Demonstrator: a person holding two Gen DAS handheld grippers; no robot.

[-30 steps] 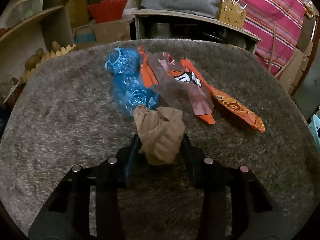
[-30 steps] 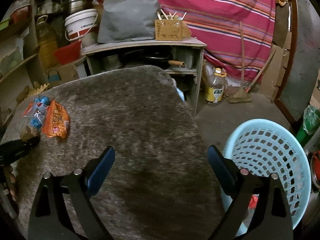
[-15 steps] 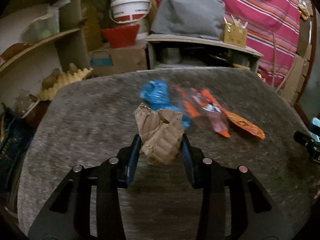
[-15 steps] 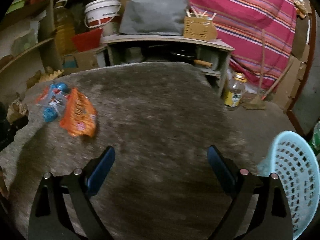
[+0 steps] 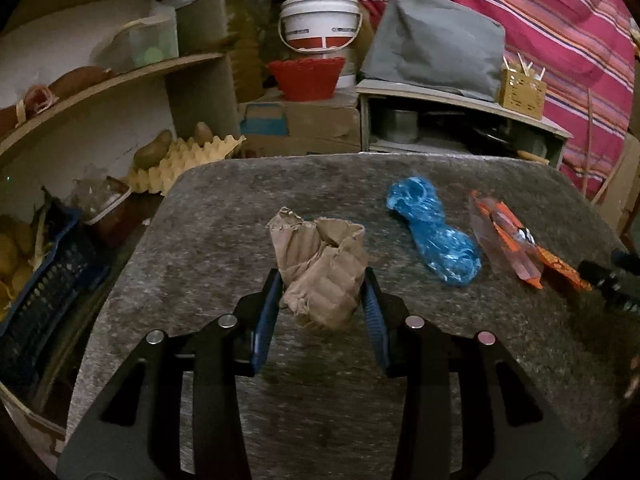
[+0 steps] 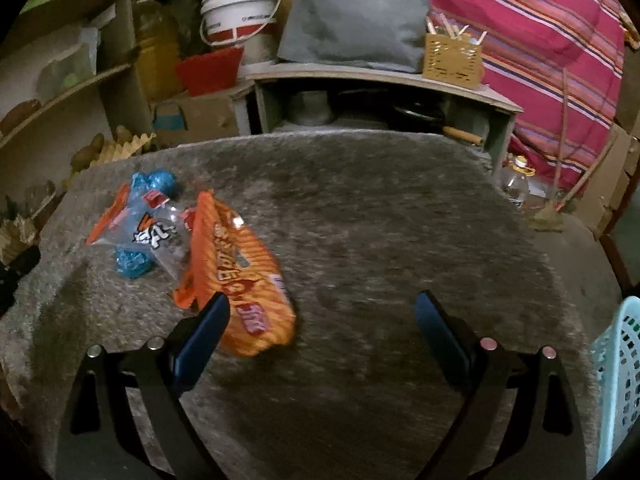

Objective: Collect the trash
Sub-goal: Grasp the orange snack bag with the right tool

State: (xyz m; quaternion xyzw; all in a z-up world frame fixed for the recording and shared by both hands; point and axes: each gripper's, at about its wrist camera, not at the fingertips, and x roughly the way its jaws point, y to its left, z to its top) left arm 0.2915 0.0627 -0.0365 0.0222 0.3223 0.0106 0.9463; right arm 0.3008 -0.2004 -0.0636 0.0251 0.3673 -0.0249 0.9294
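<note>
Gripping the crumpled brown paper (image 5: 322,270) between its blue pads, my left gripper (image 5: 322,294) holds it just above the grey table (image 5: 208,248). My right gripper (image 6: 320,312) is spread wide and empty, its left finger overlapping the orange snack wrapper (image 6: 240,284) near the table's left edge, blue plastic (image 6: 130,262) beyond. A blue basket (image 6: 618,380) stands off the right edge.

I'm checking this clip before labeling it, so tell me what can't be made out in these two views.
- Light blue basket: right wrist view, cut off by the frame edge; its contents don't show.
- Orange snack bag: right wrist view, print motion-blurred, its near corner behind a finger of the right gripper.
- Crumpled brown paper: left wrist view, its sides hidden by the left gripper.
</note>
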